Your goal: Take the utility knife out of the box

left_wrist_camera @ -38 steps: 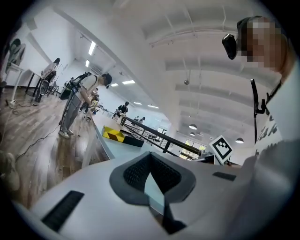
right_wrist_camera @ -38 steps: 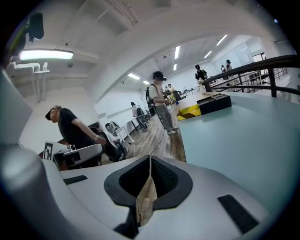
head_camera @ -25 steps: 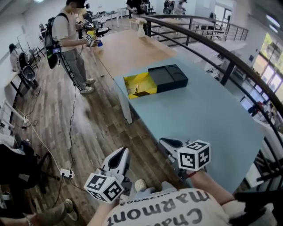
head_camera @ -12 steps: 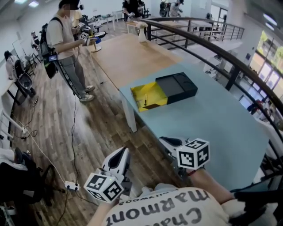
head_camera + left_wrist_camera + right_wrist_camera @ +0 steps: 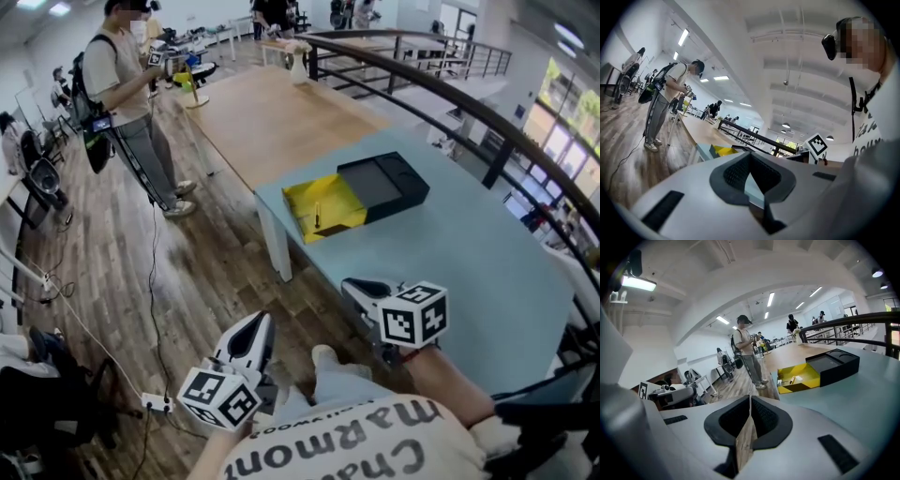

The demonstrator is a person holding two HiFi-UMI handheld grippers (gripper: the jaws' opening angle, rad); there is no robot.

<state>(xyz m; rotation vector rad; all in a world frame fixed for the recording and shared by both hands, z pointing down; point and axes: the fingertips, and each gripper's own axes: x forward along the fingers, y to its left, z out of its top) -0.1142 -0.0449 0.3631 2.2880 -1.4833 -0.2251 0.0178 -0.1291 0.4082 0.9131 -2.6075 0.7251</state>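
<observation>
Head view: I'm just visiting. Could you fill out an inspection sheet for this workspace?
Surface: light blue table, bare around the box.
Job's things: black box slid open, yellow tray out; a slim item, probably the knife, lies in it.
Clutter: nothing seen.
Claws: left claw and right claw both shut, empty, far from the box.
Cables: cable and power strip on the floor.
Surroundings: person by a wooden table; railing.

Counter draws closer
The open box with its yellow tray now sits nearer the right gripper; the standing person shifts toward the upper left.
</observation>
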